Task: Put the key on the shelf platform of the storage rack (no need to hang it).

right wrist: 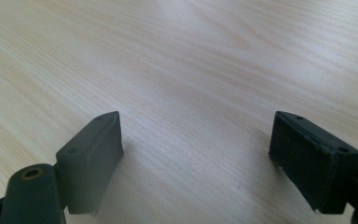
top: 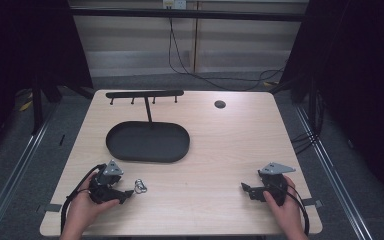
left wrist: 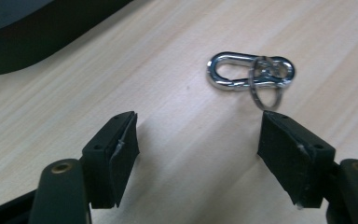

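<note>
A silver carabiner with a key ring (top: pixel 140 186) (left wrist: pixel 249 72) lies flat on the wooden table (top: pixel 210 150). My left gripper (top: pixel 128 193) (left wrist: pixel 198 142) sits just left of it in the high view, held by a hand at the front left. Its jaws stand apart with bare table between them, and the carabiner lies a short way beyond the tips, nearer the right jaw. My right gripper (top: pixel 245 188) (right wrist: pixel 196 149) rests at the front right in the other hand, jaws wide apart over bare wood.
A black oval tray (top: pixel 147 141) lies behind the left gripper, with a black T-shaped hook stand (top: pixel 145 94) rising at its far side. A small dark round grommet (top: pixel 220 104) marks the far table surface. Cables trail on the floor behind.
</note>
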The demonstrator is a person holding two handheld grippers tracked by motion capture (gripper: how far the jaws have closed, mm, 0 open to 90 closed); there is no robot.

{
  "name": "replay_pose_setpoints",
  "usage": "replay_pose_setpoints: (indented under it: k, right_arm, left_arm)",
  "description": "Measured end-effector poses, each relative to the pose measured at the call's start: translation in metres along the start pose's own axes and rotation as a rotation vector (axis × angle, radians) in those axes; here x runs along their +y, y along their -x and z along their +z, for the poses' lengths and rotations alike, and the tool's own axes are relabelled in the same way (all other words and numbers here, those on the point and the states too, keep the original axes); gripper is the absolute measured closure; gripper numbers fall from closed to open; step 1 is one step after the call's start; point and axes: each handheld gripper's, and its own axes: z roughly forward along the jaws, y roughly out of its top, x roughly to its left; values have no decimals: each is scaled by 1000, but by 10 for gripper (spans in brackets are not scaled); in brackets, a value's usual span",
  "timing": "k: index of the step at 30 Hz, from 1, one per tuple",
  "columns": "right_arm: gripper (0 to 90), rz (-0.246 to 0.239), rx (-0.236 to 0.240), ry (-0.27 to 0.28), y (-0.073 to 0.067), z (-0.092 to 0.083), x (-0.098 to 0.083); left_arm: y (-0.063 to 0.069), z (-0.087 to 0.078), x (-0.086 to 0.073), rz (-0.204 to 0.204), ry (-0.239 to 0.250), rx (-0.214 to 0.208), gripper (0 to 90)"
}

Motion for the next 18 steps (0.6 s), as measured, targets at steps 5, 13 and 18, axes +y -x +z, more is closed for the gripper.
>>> replay_pose_setpoints:
  k: [5,13,18]
  right_arm:
    - [167,0,0,0,0,0,0]
    - [167,1,0,-1,0,0,0]
    - [167,0,0,0,0,0,0]
  left_arm:
    - [8,-3,14,38,-46,-47,291]
    - [12,4,27,66,-121,-50,300]
    - [14,5,33,53,-128,-55,320]
